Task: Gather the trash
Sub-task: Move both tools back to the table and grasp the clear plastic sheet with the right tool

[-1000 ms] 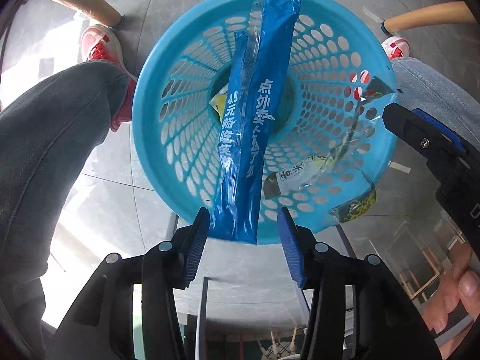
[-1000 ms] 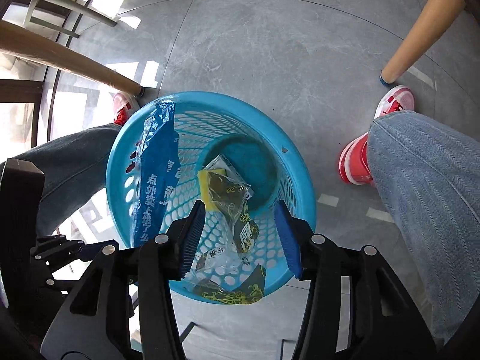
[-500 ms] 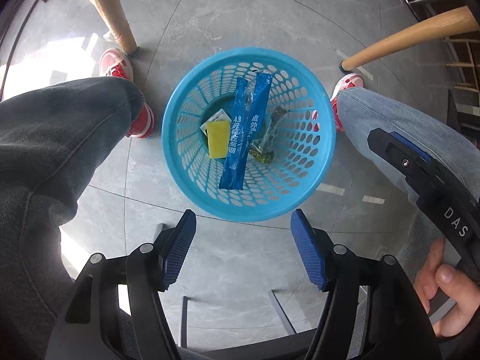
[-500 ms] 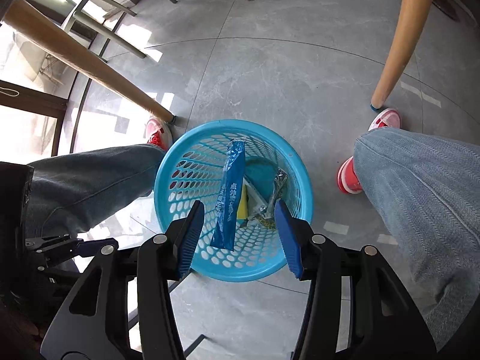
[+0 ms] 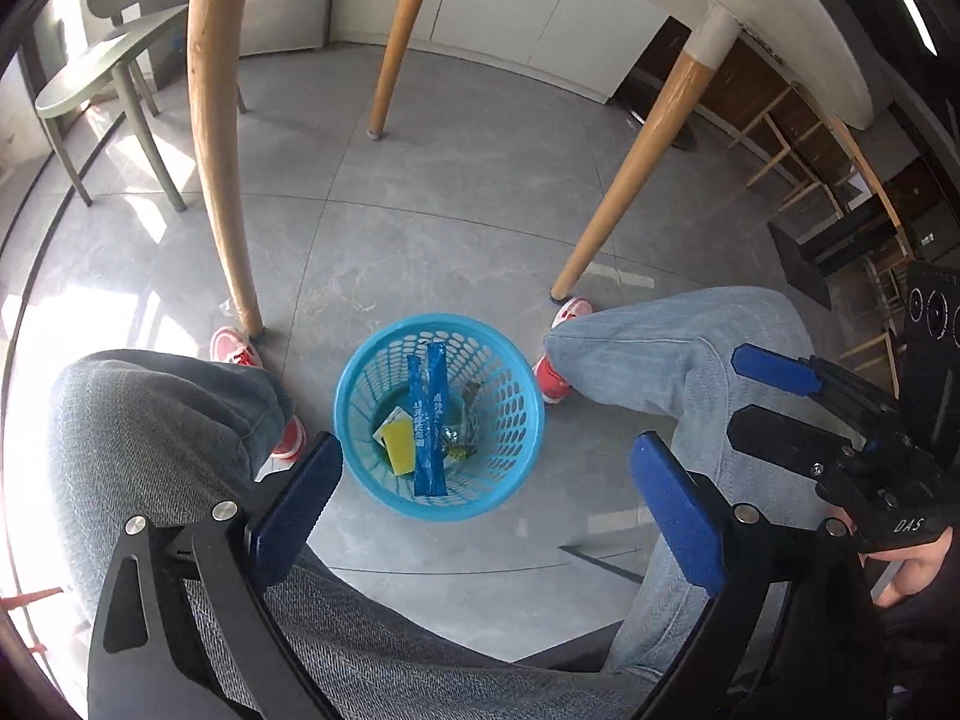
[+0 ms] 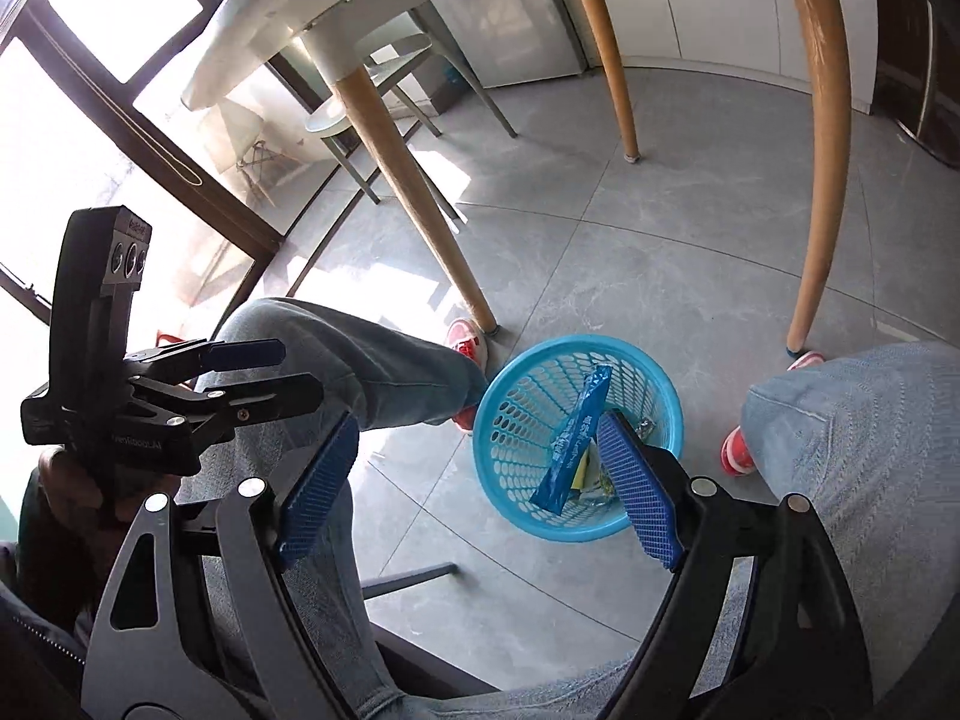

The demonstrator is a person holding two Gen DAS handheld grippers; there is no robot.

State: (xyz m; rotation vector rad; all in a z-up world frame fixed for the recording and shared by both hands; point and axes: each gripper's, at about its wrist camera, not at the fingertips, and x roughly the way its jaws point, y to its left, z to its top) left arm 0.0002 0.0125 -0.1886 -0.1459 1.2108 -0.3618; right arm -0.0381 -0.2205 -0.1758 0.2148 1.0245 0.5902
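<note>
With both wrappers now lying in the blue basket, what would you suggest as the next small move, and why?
Probably bring both grippers up toward the tabletop to look for more trash. The blue wrapper and clear wrapper sit inside the blue basket; the left gripper and right gripper are opening with nothing between their jaws.

Left claw opening, empty, right claw opening, empty, both angled downward

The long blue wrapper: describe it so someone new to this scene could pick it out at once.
On the grey floor between the seated person's knees stands a round blue perforated basket. Inside it, the long blue wrapper leans up the basket wall. It is the only blue strip with white print, far longer than the yellow packet and the clear crumpled wrapper beside it.
</note>
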